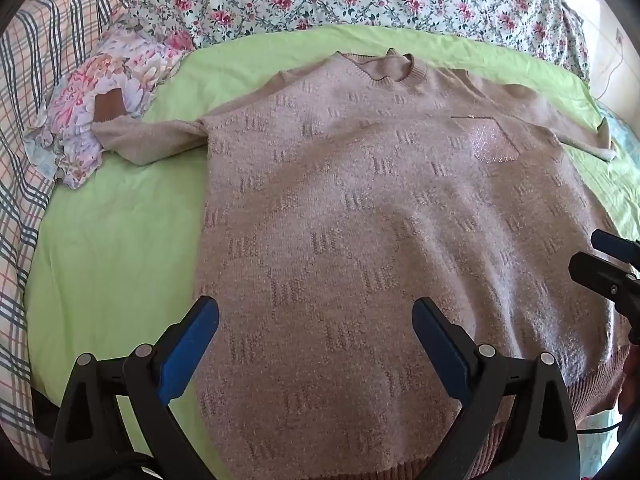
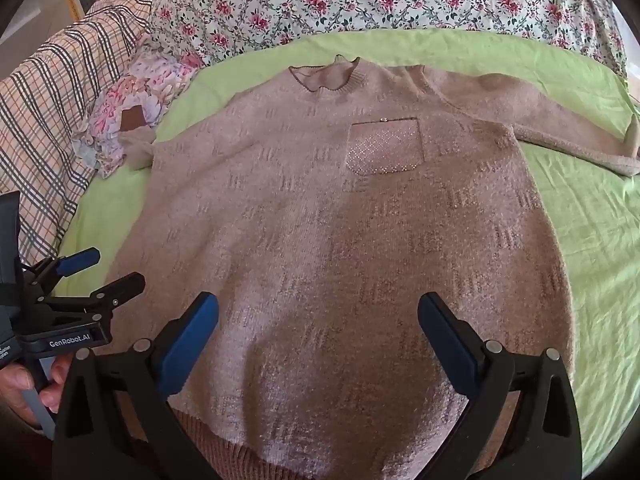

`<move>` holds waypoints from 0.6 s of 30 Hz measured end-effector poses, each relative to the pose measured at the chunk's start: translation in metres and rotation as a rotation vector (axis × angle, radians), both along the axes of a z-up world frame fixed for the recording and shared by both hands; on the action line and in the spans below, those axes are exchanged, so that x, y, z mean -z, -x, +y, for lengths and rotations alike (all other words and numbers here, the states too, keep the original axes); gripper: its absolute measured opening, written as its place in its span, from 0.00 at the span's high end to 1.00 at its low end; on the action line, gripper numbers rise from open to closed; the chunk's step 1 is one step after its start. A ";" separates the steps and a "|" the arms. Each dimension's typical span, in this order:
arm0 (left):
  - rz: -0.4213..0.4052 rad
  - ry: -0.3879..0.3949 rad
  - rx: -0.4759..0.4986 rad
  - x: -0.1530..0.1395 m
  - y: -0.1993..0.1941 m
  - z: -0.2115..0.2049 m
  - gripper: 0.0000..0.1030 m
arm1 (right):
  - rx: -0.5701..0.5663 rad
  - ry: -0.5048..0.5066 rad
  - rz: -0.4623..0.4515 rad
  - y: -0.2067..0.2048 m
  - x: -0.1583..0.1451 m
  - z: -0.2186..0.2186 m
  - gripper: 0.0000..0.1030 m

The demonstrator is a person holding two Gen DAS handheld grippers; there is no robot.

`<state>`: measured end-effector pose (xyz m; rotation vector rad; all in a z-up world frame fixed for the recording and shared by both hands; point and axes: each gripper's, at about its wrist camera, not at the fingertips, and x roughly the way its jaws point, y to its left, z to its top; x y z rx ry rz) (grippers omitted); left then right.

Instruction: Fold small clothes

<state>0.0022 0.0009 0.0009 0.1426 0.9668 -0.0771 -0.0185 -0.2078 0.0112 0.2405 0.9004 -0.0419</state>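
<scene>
Both tongs (image 1: 316, 312) (image 2: 318, 308) wide, sweater (image 1: 360, 220) flat, sheet (image 1: 108, 232) clear L+R

Your left tool (image 1: 316, 320) jaws wide, nothing between them, hovering over the lower body of the beige knit sweater (image 1: 360, 220), sweater flat, front up on the green sheet (image 1: 112, 232), right tool (image 1: 612, 264) at frame edge.
</scene>
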 end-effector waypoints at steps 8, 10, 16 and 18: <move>-0.002 -0.003 0.001 -0.003 -0.002 -0.003 0.05 | 0.000 -0.013 -0.004 0.002 0.001 0.003 0.03; -0.001 -0.003 0.002 -0.003 -0.002 -0.003 0.05 | 0.001 -0.015 -0.003 0.002 0.001 0.001 0.03; -0.003 0.007 0.002 -0.002 0.003 -0.004 0.05 | 0.000 0.004 0.004 0.001 0.001 0.005 0.03; -0.004 0.009 0.002 -0.002 0.004 -0.004 0.05 | 0.001 0.001 0.003 0.002 0.003 0.003 0.03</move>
